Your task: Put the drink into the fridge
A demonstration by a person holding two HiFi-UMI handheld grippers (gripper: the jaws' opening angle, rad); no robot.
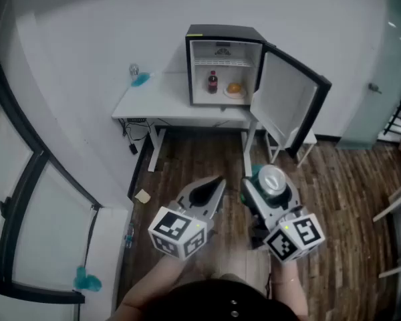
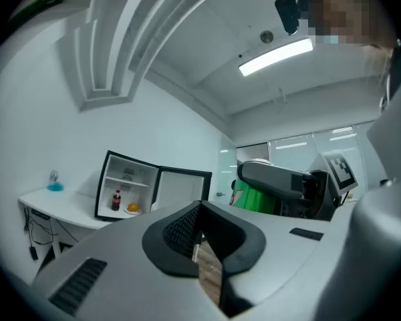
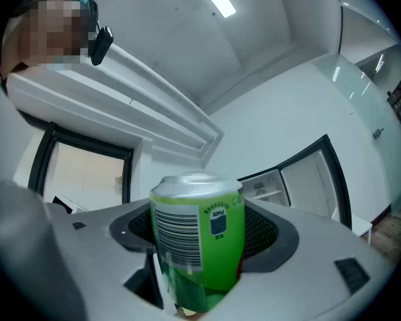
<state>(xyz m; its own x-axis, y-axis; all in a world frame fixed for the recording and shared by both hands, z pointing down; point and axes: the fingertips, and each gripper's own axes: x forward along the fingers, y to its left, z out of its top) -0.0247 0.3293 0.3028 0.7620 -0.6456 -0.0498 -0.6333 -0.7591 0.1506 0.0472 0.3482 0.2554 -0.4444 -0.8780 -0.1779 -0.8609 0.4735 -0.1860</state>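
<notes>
Drink can [image 3: 197,239] | clamped between right gripper [image 1: 271,191] fingers [image 3: 273,231] | top protruding

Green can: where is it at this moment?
The green can is held upright in the right gripper, lower right in the head view, above the wooden floor and short of the open fridge.

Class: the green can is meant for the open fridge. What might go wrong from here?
1. The green can sticks out well past the right tool, so it may tip or slip while carried.
2. The fridge floor already holds a cola bottle and an orange food item; the can might knock them.
3. The open door juts out on the right and might be bumped.
</notes>
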